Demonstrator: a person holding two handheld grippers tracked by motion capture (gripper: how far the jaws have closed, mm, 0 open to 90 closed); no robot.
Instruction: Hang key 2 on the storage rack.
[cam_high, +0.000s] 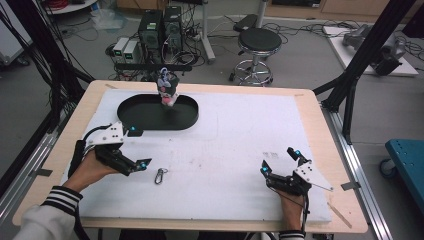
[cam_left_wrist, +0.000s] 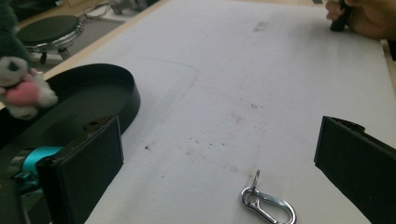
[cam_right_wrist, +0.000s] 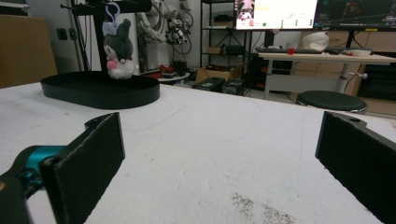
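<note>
Your left gripper sits on the left side of the surface with its jaws spread wide and nothing between them. The thing it is lined up on is the small metal carabiner clip, lying flat on the white mat just off the jaw tips, at about four o'clock from them in the high view. In the left gripper view the carabiner clip lies low in the gap between the jaws, a touch nearer the far-side jaw, with its long axis running diagonally and the small swivel ring pointing up and away from you. That is the relation to watch: I reckon you need a short push forward and down, with a slight turn so the jaws close across the clip's narrow width.

Your right gripper is well apart at the right of the mat, jaws equally wide, holding nothing, so the left hand is clearly the nearer one.

At twelve o'clock from the left gripper lies the black oval tray, and a dark plush toy hangs over its far rim; whether it touches the tray I cannot tell. The mat is scuffed and speckled with marks. Beyond the surface you have a black stool, computer boxes and loose cables on the floor.
</note>
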